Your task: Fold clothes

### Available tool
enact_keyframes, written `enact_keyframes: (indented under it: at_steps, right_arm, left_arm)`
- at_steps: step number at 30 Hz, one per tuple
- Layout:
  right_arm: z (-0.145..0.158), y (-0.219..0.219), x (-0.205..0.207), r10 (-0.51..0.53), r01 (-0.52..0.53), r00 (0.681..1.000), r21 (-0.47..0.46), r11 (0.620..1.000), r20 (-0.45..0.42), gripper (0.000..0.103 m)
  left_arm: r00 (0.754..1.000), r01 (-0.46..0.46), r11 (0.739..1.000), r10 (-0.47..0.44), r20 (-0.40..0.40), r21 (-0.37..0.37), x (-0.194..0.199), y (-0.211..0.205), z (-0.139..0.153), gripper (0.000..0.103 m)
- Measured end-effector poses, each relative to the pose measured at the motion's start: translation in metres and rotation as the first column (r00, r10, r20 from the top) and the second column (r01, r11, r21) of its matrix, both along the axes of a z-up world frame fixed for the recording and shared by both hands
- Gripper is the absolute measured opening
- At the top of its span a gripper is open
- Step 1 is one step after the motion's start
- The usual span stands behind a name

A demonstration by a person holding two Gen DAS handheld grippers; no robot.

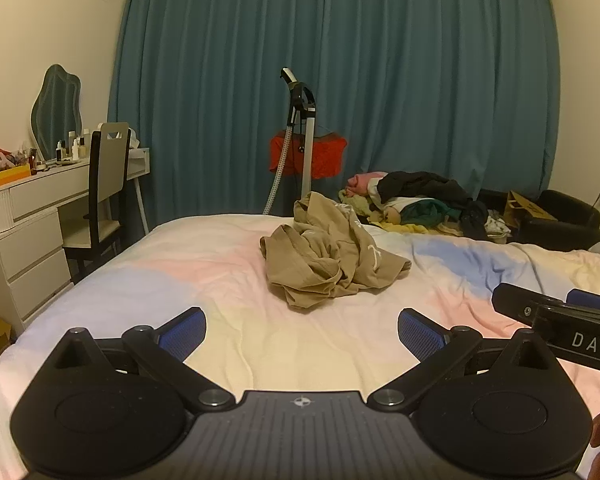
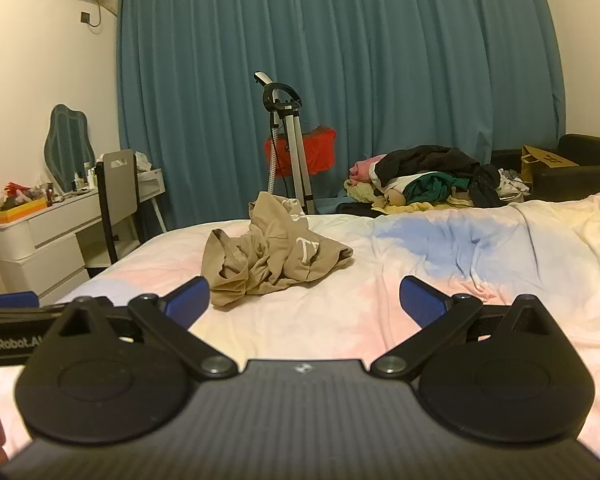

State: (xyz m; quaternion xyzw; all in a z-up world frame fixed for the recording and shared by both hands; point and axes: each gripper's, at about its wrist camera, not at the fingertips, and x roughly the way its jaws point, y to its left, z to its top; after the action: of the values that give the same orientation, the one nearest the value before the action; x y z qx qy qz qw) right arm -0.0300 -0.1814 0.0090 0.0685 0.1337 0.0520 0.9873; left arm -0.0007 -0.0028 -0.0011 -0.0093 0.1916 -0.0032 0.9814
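Folding looks not yet begun. The left gripper (image 1: 302,334) hangs over the bed (image 1: 148,280) with jaws spread wide and empty, short of one crumpled tan shirt (image 1: 328,256) lying mid-bed, bunched with no crease laid in it. To its right the right gripper (image 2: 304,302) is likewise wide and holding nothing. Farther right, beyond the bed's far edge, sits one heap of clothes (image 2: 432,180); how many pieces it holds is hard to count from here.
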Motion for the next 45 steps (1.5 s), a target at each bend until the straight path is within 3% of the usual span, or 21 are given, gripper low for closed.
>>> enact_keyframes:
  at_steps: [5, 10, 45]
  right_arm:
    - [-0.0009, -0.0028, 0.0003, -0.004, 0.004, 1.0, -0.019, 1.0, 0.014, 0.103]
    - [-0.0023, 0.0046, -0.002, -0.003, 0.004, 1.0, -0.007, 1.0, 0.008, 0.103]
    - [-0.0013, 0.0023, -0.0001, -0.016, 0.016, 1.0, -0.002, 1.0, -0.005, 0.103]
  left_arm:
    - [1.0, 0.007, 0.999, -0.007, 0.003, 0.032, -0.0014, -0.0073, -0.0026, 0.103]
    - [1.0, 0.015, 1.0, -0.015, -0.001, 0.002, -0.0038, -0.0002, 0.0039, 0.103]
    - [1.0, -0.005, 1.0, 0.005, 0.002, 0.016, -0.0053, -0.0073, -0.0025, 0.103]
